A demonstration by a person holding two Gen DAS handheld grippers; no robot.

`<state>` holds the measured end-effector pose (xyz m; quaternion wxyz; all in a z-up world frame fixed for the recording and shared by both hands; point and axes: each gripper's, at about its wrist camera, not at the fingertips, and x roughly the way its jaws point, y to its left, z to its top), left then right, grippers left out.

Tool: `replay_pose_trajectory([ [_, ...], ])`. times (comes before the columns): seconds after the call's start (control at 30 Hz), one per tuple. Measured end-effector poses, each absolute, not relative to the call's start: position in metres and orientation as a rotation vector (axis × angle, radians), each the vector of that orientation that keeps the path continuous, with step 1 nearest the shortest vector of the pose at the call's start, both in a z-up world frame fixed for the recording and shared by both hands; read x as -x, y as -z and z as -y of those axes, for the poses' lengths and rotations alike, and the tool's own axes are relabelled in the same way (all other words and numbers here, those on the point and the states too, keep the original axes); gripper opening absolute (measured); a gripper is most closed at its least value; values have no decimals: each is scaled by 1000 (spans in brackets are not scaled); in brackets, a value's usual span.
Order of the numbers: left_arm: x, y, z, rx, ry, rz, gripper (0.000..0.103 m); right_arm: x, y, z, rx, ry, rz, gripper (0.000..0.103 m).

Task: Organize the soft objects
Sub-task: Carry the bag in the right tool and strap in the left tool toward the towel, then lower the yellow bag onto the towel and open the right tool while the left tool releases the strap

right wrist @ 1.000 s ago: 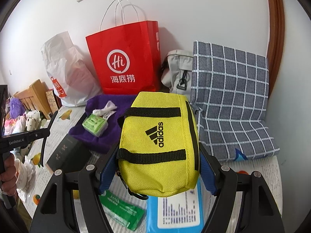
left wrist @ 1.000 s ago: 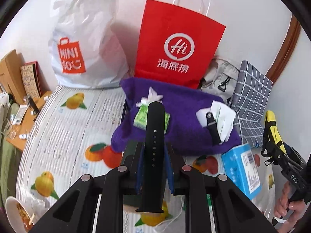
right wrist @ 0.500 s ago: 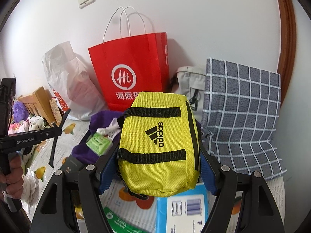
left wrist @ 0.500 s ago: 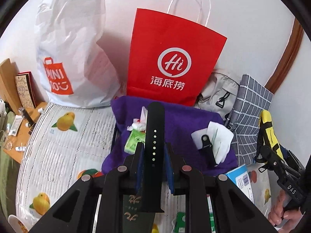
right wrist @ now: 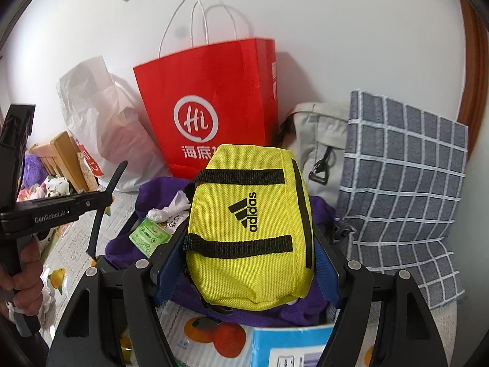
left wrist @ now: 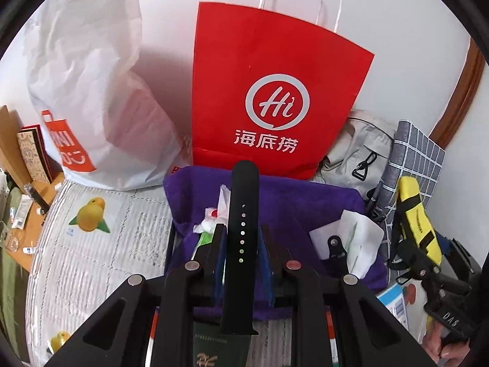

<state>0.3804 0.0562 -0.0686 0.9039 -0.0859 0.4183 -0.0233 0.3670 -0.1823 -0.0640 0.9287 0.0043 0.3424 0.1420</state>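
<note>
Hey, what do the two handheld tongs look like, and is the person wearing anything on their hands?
Both tongs, left and right, are matte black plastic frames with angular cut-out arms, silver round screws and blue pads on the inner faces. White lettering marks the bodies: "GenRobot.AI" on the left one as seen from the right camera, "DAS" on the right one. The hands gripping the handles are bare; no cables show.

- I am in a home bedroom.
- Shopping bags [left wrist: 275,98] and a backpack [right wrist: 318,150] lean on the wall.
- Stuffed toys [right wrist: 45,183] sit beside a fruit-print cover [left wrist: 91,238].
</note>
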Motion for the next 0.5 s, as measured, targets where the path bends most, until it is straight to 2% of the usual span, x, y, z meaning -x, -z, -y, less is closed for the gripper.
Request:
replay_pose_trajectory([
  [0.5, -426, 114, -63, 221, 83, -959, 20, -407, 109, 169, 59, -305, -817, 74],
])
